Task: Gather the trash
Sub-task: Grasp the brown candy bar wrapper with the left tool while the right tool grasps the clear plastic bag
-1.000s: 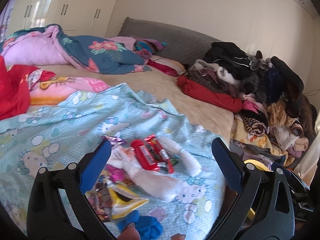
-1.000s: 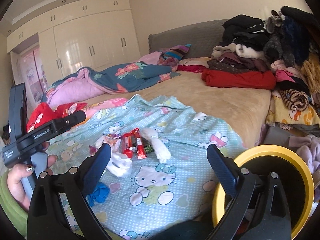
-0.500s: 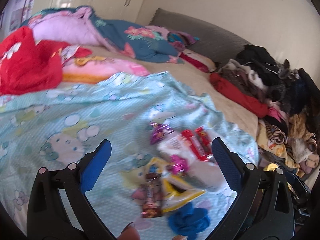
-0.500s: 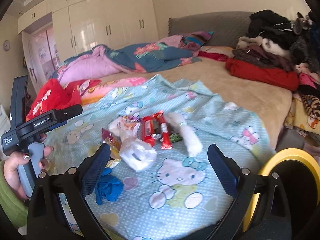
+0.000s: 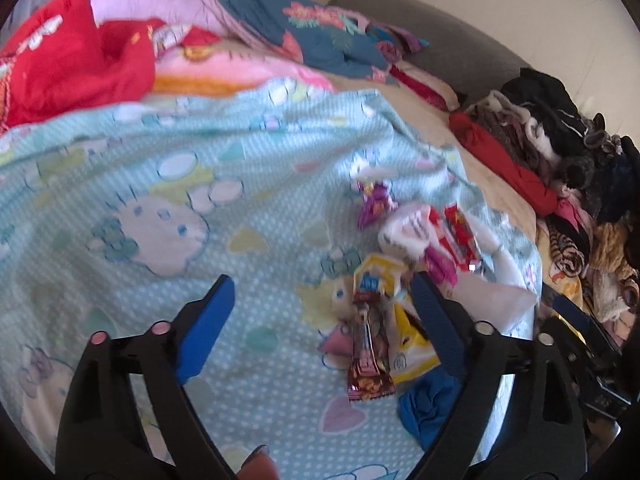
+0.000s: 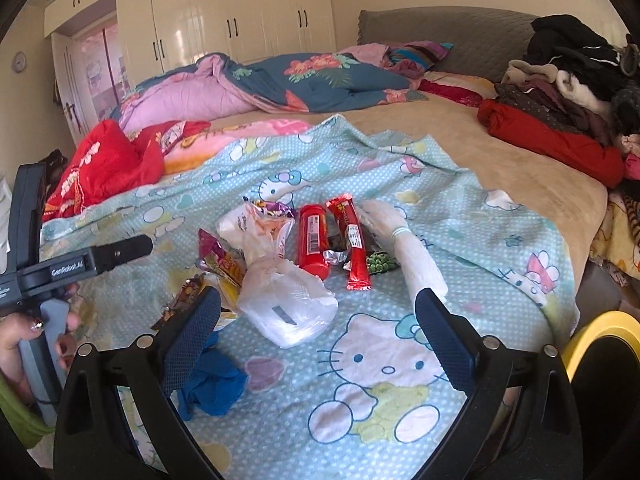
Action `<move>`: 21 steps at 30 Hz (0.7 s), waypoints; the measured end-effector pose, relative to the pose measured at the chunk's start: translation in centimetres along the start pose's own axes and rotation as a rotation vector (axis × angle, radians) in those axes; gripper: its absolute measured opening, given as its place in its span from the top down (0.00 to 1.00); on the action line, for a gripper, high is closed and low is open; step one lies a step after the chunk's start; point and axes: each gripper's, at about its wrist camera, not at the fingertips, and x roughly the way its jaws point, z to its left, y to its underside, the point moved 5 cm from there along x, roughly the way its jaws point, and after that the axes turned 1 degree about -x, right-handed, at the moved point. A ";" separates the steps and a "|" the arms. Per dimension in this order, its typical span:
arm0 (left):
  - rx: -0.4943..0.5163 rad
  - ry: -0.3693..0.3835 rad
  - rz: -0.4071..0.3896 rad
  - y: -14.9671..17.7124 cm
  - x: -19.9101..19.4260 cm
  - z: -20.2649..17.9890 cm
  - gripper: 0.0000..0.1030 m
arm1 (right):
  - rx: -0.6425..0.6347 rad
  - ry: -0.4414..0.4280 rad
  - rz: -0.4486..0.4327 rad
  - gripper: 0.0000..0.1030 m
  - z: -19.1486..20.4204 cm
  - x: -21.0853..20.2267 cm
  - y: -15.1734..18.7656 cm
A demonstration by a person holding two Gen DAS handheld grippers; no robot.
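A heap of trash lies on the light-blue Hello Kitty sheet [image 6: 400,364]: a clear plastic bag [image 6: 286,300], a red tube [image 6: 313,240], a red wrapper [image 6: 352,244], a white roll [image 6: 408,248], a crumpled blue glove [image 6: 212,384] and snack wrappers. In the left wrist view I see a brown candy wrapper [image 5: 366,352], a yellow wrapper [image 5: 404,340] and the blue glove [image 5: 428,404]. My left gripper [image 5: 320,316] is open just above and left of the heap. My right gripper [image 6: 316,320] is open and empty over the plastic bag. The left tool [image 6: 80,264] shows at left.
A yellow-rimmed bin [image 6: 596,344] stands off the bed's right corner. A pile of clothes [image 6: 572,76] covers the right side of the bed. A red bag [image 6: 104,164] and floral quilts [image 6: 280,80] lie at the back left. White wardrobes [image 6: 224,12] line the far wall.
Both grippers have moved closer and lower toward the heap. The left view has swung left, so the trash sits at its right. Both stay open.
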 end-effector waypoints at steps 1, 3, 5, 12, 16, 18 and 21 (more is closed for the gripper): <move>0.003 0.007 0.016 0.3 0.3 -0.1 0.29 | 0.001 -0.003 0.009 0.08 0.0 0.4 0.0; -0.001 0.033 0.049 0.9 0.9 -0.4 0.34 | -0.006 -0.005 0.024 0.08 0.0 1.2 0.3; -0.024 0.072 0.084 1.5 1.5 -0.6 0.41 | -0.019 0.000 0.035 0.08 0.1 1.8 0.4; -0.024 0.081 0.186 3.7 3.6 -1.5 0.69 | -0.040 -0.015 0.051 0.08 0.9 3.4 0.4; -0.025 0.072 0.194 4.1 3.8 -1.4 0.69 | -0.035 -0.046 0.086 0.23 1.3 4.6 0.5; -0.025 0.068 0.195 4.1 3.8 -1.3 0.73 | -0.022 -0.077 0.103 0.37 1.4 4.9 0.8; -0.027 0.060 0.195 4.2 3.9 -1.1 0.78 | -0.027 -0.089 0.095 0.46 1.8 4.6 1.0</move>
